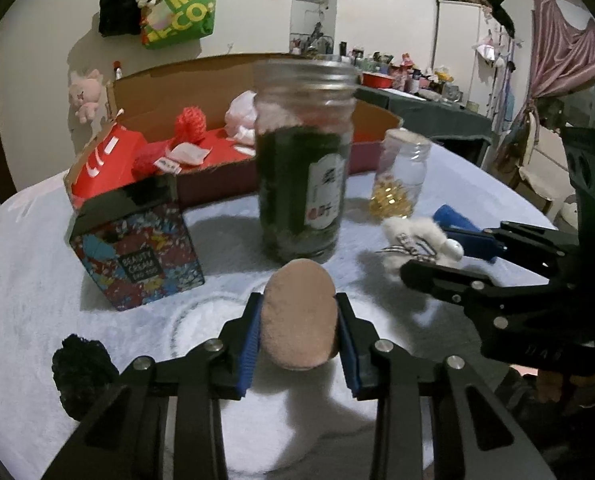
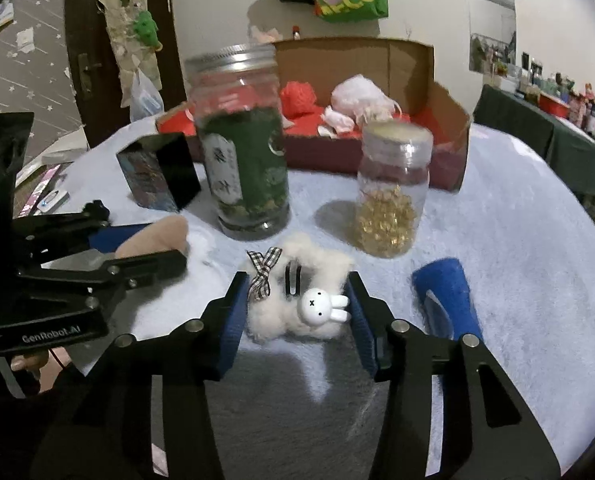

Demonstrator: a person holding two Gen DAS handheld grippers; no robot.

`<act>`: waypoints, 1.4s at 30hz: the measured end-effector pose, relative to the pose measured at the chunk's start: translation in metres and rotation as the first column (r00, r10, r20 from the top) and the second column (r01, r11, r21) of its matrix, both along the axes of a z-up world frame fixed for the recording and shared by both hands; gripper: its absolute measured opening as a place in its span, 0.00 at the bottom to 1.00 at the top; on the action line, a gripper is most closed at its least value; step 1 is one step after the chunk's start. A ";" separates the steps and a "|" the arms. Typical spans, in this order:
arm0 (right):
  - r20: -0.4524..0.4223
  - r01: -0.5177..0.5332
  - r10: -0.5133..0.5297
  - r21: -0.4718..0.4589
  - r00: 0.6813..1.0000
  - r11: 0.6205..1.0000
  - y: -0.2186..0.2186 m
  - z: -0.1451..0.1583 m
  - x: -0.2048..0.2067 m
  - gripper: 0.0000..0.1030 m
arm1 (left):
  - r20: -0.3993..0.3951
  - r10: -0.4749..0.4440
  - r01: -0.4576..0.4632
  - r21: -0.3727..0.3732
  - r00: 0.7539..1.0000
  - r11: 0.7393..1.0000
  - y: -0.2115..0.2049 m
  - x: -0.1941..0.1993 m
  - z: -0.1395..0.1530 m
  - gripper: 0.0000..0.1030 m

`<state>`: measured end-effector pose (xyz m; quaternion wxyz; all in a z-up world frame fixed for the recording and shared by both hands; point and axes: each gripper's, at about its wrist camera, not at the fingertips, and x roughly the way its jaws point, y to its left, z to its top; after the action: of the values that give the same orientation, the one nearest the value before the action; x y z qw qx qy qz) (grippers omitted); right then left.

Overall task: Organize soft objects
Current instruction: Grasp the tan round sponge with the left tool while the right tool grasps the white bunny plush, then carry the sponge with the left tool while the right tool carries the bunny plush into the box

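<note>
While the left tongs [image 1: 299,322] reach level over the white tabletop [image 1: 37,300], their blue pads pinch a tan powder puff [image 1: 297,316], its long axis pointing ahead toward the green-filled jar [image 1: 303,160]. Rightward, the right tongs [image 2: 295,312] clasp a fluffy white bunny clip [image 2: 297,304] lying crosswise on the tabletop.

Dim indoor light from above throws soft shadows on the pale tablecloth [image 1: 37,280]. The tall jar [image 1: 303,156] is smeared with blur. Fisheye bending curves the edges, with black corners.
</note>
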<state>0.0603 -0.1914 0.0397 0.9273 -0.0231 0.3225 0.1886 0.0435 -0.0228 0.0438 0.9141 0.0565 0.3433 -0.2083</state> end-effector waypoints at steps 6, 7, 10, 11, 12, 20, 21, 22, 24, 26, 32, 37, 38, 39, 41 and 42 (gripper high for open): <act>0.017 -0.024 0.024 0.011 1.000 1.000 0.005 0.010 -0.004 0.44 | 0.004 0.000 0.000 -0.008 1.000 1.000 -0.001 0.003 0.004 0.35; 0.015 -0.026 0.026 0.014 1.000 1.000 0.005 0.010 -0.004 0.44 | 0.003 -0.002 0.002 -0.008 1.000 1.000 -0.001 0.003 0.004 0.35; 0.010 -0.025 0.024 0.015 1.000 1.000 0.006 0.009 -0.005 0.44 | 0.003 0.001 -0.001 -0.006 1.000 1.000 -0.001 0.003 0.004 0.35; 0.010 -0.024 0.024 0.016 1.000 1.000 0.006 0.009 -0.005 0.44 | 0.003 0.004 -0.004 -0.006 1.000 1.000 0.000 0.004 0.004 0.35; 0.010 -0.022 0.022 0.015 1.000 1.000 0.005 0.009 -0.005 0.44 | 0.003 0.006 -0.006 -0.007 1.000 1.000 0.001 0.004 0.004 0.35; 0.017 0.004 -0.004 -0.002 1.000 1.000 -0.004 0.012 -0.005 0.44 | 0.004 0.072 -0.072 -0.003 0.997 0.997 0.028 0.005 0.009 0.35; 0.018 0.009 -0.008 -0.004 1.000 1.000 -0.006 0.012 -0.005 0.44 | 0.001 0.085 -0.085 -0.006 0.996 0.996 0.033 0.005 0.011 0.35; 0.020 0.014 -0.014 -0.007 1.000 1.000 -0.008 0.013 -0.005 0.44 | -0.002 0.093 -0.093 -0.009 0.996 0.996 0.038 0.005 0.011 0.35; 0.022 0.024 -0.024 -0.015 0.999 1.000 -0.013 0.014 -0.005 0.44 | -0.013 0.117 -0.117 -0.017 0.993 0.993 0.050 0.006 0.013 0.35; 0.021 0.034 -0.034 -0.023 0.999 0.999 -0.017 0.015 -0.004 0.44 | -0.025 0.144 -0.145 -0.019 0.989 0.989 0.062 0.007 0.015 0.35; 0.017 0.071 -0.070 -0.061 0.997 0.996 -0.031 0.018 0.000 0.44 | -0.032 0.207 -0.207 0.005 0.978 0.978 0.089 0.010 0.020 0.35; 0.018 0.101 -0.100 -0.105 0.995 0.989 -0.044 0.022 0.004 0.44 | -0.032 0.239 -0.237 0.054 0.971 0.970 0.106 0.018 0.024 0.35; 0.017 0.104 -0.103 -0.110 0.995 0.988 -0.046 0.022 0.005 0.44 | -0.034 0.239 -0.237 0.063 0.970 0.969 0.108 0.020 0.024 0.35; 0.016 0.107 -0.106 -0.117 0.994 0.987 -0.049 0.023 0.006 0.44 | -0.035 0.240 -0.237 0.075 0.970 0.969 0.111 0.024 0.023 0.35; 0.015 0.114 -0.113 -0.142 0.993 0.983 -0.053 0.024 0.010 0.44 | -0.035 0.238 -0.234 0.094 0.971 0.968 0.114 0.029 0.022 0.35; 0.014 0.116 -0.115 -0.151 0.993 0.982 -0.055 0.025 0.011 0.44 | -0.037 0.235 -0.231 0.101 0.971 0.968 0.116 0.033 0.021 0.35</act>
<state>0.0713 -0.2466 0.0643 0.9331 -0.0751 0.3343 0.1095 0.0763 0.0929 0.0646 0.9198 0.0547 0.3793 -0.0841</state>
